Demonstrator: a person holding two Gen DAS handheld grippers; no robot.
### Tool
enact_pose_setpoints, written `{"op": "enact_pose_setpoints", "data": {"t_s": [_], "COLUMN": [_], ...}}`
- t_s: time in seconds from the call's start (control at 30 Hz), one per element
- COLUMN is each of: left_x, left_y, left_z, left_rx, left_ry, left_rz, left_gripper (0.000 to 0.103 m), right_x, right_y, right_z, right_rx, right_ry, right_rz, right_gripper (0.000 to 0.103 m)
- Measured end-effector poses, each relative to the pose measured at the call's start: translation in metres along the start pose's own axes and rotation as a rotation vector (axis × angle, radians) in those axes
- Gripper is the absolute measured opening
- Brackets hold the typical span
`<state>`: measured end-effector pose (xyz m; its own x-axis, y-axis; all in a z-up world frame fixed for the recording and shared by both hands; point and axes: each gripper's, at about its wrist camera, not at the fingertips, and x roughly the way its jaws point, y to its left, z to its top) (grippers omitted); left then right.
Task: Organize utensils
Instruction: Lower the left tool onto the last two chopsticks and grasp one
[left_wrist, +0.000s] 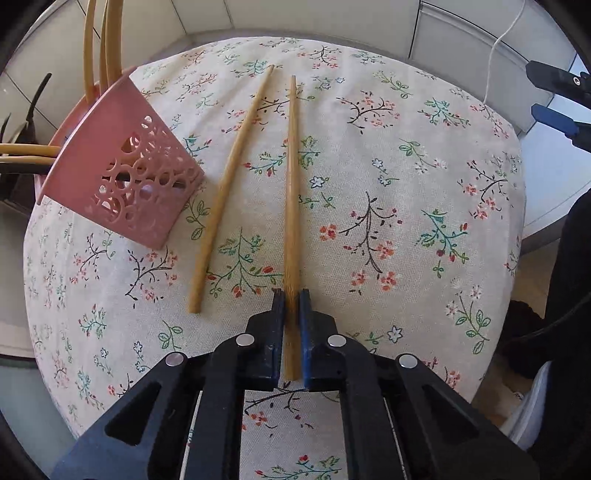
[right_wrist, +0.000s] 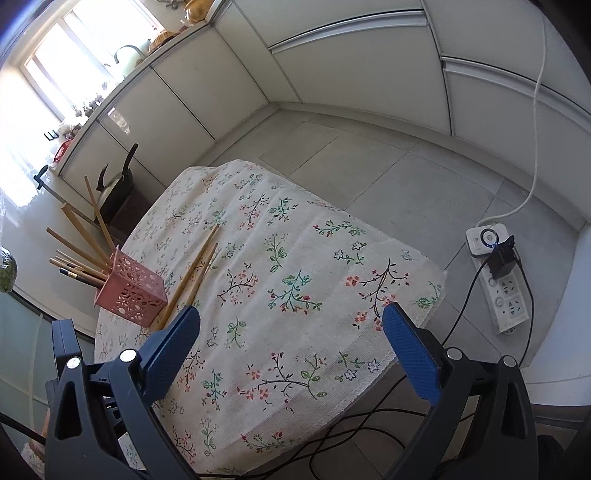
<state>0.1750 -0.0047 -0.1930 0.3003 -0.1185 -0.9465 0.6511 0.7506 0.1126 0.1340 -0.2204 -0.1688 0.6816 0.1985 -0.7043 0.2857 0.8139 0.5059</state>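
Desk (left_wrist: 424, 229) under a floral tablecloth (left_wrist: 369, 166) carries everything; it fills the left wrist view and sits centre in the right wrist view. Pink holder (left_wrist: 125, 177), perforated plastic, stands at 9 o'clock on the desk, near the left edge, already stuffed with chopsticks fanning out of its top, so it reads as the target bin. Power strip (right_wrist: 498, 280) on the floor at 3 o'clock in the right wrist view, cables trailing, irrelevant to task. Left tongs (left_wrist: 291, 299) at 6 o'clock, jaws drawn narrow and clamped on the thick butt end of one chopstick (left_wrist: 291, 184); shaft runs straight out toward 12 o'clock, lying low along the cloth, cannot tell if lifted clear. End grip likely chosen so the thin tip can be swung round and dropped into the holder first. Second chopstick (left_wrist: 229, 184) loose on the cloth just beside the held one, between it and the holder, angled 7 to 1 o'clock, touching neither as far as visible. Right tongs (right_wrist: 291, 325) spread wide, nothing between the blue pads (right_wrist: 170, 350), hovering above the near desk edge, apparently idle on standby. Judgement: one stick in hand, one left to collect. Risk: the long lever from an end grip may pivot in the pads.
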Motion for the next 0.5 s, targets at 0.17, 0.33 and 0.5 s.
{"op": "enact_pose_setpoints", "data": {"t_s": [0.17,0.33,0.5], "left_x": [-0.009,-0.009,-0.013], "left_y": [-0.029,-0.032,-0.032], "left_z": [0.000,-0.009,0.001], "left_rx": [0.078,0.100,0.080], "left_ry": [-0.014,0.010,0.000], "left_rz": [-0.074,-0.089,-0.037], "left_gripper": [0.007,0.008,0.059], "right_x": [0.001,0.004,-0.003], "right_y": [-0.003,-0.011,-0.017], "right_z": [0.001,0.003,0.005], "right_rx": [0.017,0.078,0.114], "right_ry": [0.014,0.040,0.024], "right_rz": [0.007,0.019,0.041], "right_gripper": [0.096,0.096,0.096]}}
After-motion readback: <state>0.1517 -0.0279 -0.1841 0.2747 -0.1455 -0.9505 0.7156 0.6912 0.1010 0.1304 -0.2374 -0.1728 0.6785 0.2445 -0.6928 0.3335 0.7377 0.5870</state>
